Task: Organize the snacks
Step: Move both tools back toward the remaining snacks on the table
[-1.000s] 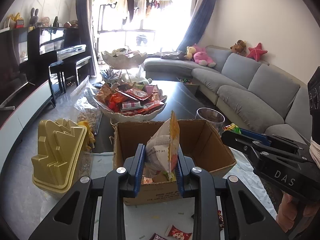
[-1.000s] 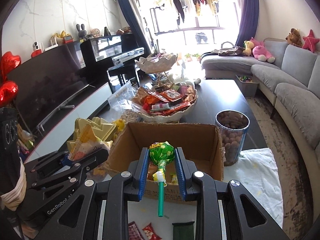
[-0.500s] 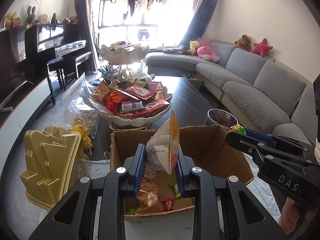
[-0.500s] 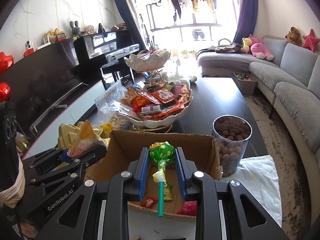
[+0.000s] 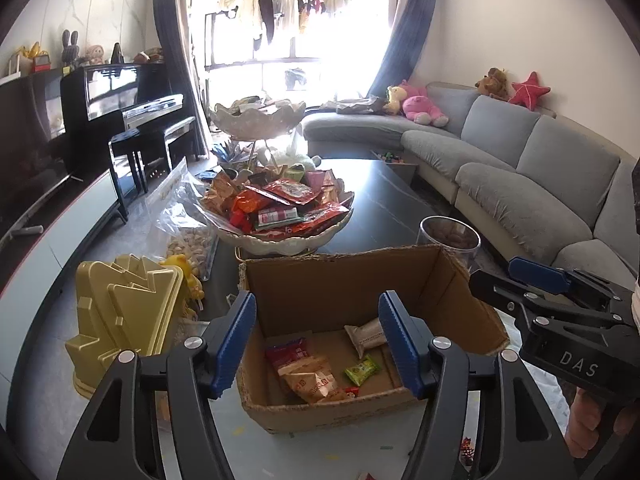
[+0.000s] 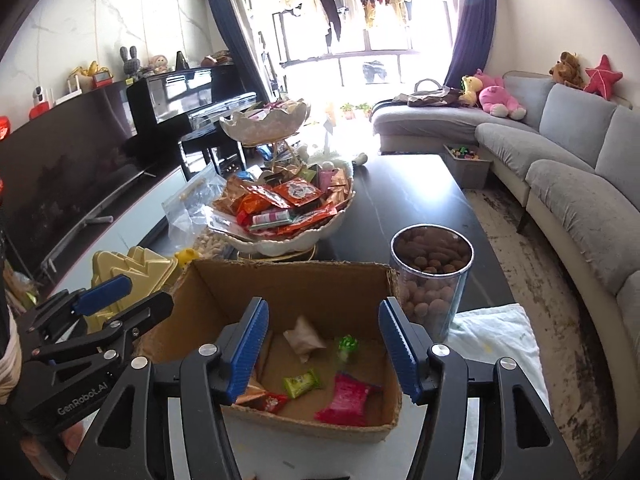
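An open cardboard box [image 5: 340, 292] [image 6: 288, 288] stands on the table right under both grippers. My left gripper [image 5: 318, 344] hangs over it with its jaws opening and nothing between them. A beige snack packet [image 5: 366, 338] lies on the box floor beside a red packet [image 5: 288, 354] and a green candy [image 5: 362, 370]. My right gripper [image 6: 322, 344] is also over the box, jaws opening and bare. The green lollipop [image 6: 347, 344] lies inside, near a pink packet [image 6: 346, 398]. Each gripper shows in the other's view, the right gripper [image 5: 500, 280] and the left gripper [image 6: 136, 300].
Behind the box a tiered white bowl [image 5: 280, 242] holds several snack packets. A clear jar of nuts [image 6: 432, 276] stands at the box's right corner. A gold tree-shaped container [image 5: 128, 320] and a bag of nuts [image 5: 188, 240] sit left. A white cloth [image 6: 496, 332] lies right; a grey sofa [image 5: 520, 184] runs beyond.
Both grippers have opened. The beige packet has dropped from the left one and the green lollipop from the right one; both now lie in the box.
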Tool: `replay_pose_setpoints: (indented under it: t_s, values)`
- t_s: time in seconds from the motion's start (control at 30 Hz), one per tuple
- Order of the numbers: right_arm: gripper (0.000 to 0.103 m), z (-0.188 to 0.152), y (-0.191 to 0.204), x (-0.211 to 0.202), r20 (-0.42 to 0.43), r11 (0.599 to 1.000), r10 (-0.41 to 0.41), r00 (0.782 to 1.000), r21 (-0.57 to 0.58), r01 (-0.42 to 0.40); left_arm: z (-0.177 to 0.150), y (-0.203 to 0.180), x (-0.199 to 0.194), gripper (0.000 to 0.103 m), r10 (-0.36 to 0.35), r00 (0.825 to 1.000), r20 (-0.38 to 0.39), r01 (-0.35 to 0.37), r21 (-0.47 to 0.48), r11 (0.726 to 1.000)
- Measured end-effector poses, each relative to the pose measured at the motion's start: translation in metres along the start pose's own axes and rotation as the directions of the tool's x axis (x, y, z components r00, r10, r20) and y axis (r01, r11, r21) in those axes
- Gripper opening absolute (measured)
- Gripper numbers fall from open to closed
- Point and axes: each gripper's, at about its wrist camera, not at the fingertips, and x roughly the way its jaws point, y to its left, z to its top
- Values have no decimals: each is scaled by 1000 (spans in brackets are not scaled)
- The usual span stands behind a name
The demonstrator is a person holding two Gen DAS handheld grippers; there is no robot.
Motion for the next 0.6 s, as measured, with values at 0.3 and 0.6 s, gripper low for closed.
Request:
replay_pose_setpoints:
  t_s: [0.3, 0.6]
  values:
    - [64, -19, -3, -43, 38, 1000, 8, 999, -9, -8, -18, -17, -37, 67, -27, 999, 24, 27, 13, 1000]
    - [66, -41, 1, -81, 65, 999, 7, 998, -50, -3, -44, -28, -67, 70, -45, 999, 24, 45, 5, 999]
